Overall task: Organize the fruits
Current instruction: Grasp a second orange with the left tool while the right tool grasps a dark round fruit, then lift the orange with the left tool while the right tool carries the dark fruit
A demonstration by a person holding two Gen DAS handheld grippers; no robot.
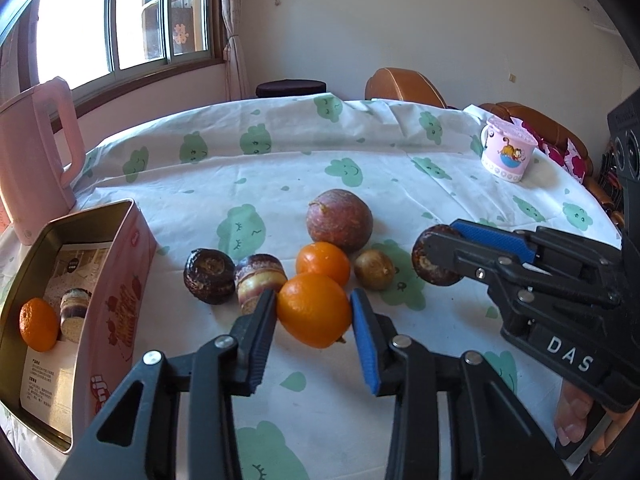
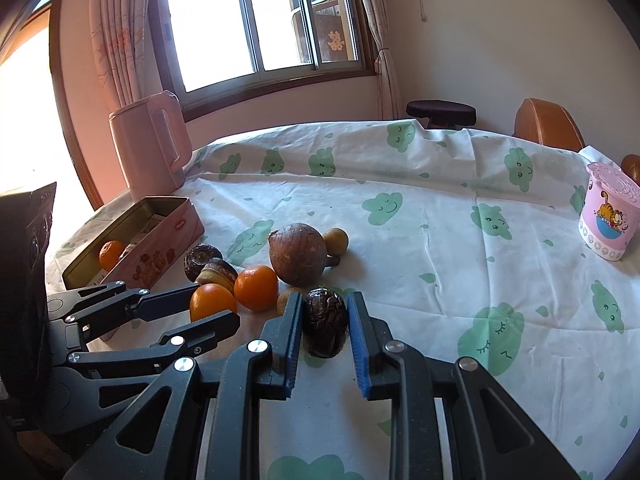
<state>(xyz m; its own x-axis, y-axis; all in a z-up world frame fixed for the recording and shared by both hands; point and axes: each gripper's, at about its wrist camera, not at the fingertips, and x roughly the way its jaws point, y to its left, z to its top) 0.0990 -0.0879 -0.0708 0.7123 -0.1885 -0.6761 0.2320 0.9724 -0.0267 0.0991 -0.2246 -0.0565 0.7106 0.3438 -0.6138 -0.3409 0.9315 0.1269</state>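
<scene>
Black left tool (image 1: 314,312) pinching orange (image 1: 314,310)

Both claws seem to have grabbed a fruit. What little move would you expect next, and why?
Probably the left claw lifts its orange slightly, then carries it toward the pink tin. Its fingers already press both sides of the orange, and the open tin beside it already holds another orange. The right claw is shut on a dark fruit, which may follow.
</scene>
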